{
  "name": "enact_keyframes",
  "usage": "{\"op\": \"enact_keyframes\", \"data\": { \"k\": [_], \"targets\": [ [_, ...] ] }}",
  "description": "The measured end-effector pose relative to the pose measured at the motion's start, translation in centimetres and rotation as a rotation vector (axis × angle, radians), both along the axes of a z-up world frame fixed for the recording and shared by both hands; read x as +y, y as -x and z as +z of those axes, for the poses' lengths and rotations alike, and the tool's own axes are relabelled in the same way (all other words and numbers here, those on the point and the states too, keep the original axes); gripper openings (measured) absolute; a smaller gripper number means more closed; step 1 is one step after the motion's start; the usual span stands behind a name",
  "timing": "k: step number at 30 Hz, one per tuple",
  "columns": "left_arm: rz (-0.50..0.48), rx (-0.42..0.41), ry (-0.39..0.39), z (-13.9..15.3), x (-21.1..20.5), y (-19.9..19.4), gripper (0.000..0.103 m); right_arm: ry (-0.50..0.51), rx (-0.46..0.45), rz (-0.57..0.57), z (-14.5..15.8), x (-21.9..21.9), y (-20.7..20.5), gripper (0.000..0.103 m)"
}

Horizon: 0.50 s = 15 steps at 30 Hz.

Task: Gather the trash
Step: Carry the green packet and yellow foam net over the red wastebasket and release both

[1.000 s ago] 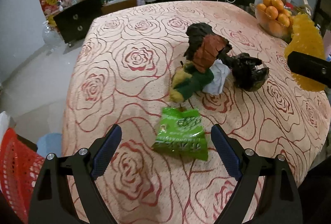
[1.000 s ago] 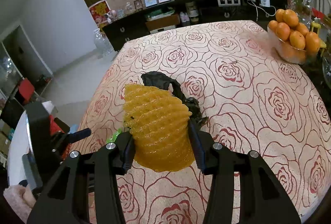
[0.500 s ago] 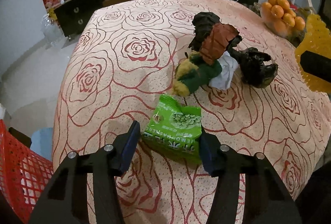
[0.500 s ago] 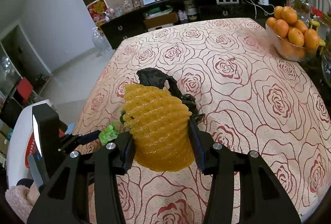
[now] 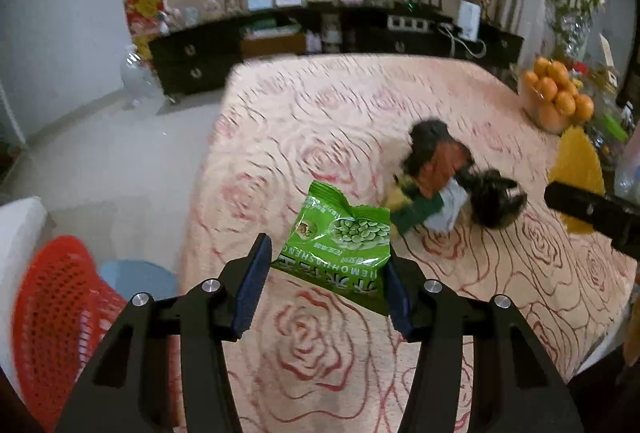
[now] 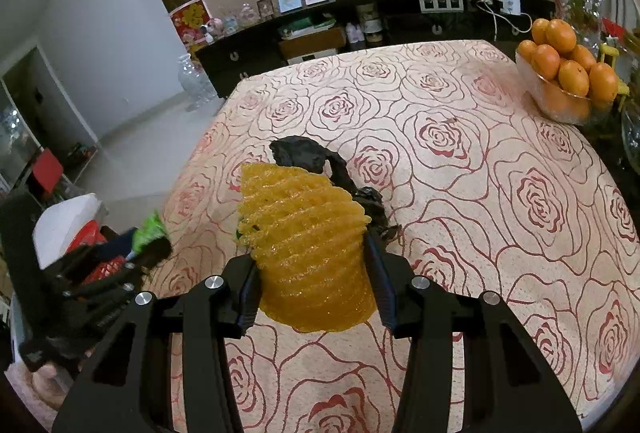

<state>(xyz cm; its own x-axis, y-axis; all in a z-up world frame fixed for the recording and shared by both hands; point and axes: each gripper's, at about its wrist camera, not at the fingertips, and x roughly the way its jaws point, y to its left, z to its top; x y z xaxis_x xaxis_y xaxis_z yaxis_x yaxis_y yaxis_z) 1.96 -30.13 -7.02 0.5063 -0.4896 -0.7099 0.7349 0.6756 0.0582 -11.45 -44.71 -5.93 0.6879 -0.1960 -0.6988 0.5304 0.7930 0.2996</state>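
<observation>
The right tongs (image 6: 310, 273) are clamped on a yellow foam net (image 6: 308, 245), held above the rose-patterned surface (image 6: 480, 193). Just behind the net lies crumpled black trash (image 6: 316, 157) on the cloth. At the left edge the left tongs (image 6: 136, 253) appear blurred, with what seems to be a green packet (image 6: 150, 229) between them, above a red basket (image 6: 92, 253). A bowl of oranges (image 6: 568, 81) stands at the surface's far right corner.
</observation>
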Motion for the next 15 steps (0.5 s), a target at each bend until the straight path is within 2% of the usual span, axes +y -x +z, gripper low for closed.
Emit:
{"op": "enact_keyframes", "data": {
  "k": [8,15],
  "targets": [
    [0.072,-0.109,0.04,3.4,2.7,0.5,0.051,0.041,-0.01,0.018,1.1,1.3,-0.6,0.046],
    [0.15,-0.14,0.082,5.6,6.1,-0.5,0.051,0.144,-0.02,0.062,3.0,3.9,-2.3,0.046]
  ]
}}
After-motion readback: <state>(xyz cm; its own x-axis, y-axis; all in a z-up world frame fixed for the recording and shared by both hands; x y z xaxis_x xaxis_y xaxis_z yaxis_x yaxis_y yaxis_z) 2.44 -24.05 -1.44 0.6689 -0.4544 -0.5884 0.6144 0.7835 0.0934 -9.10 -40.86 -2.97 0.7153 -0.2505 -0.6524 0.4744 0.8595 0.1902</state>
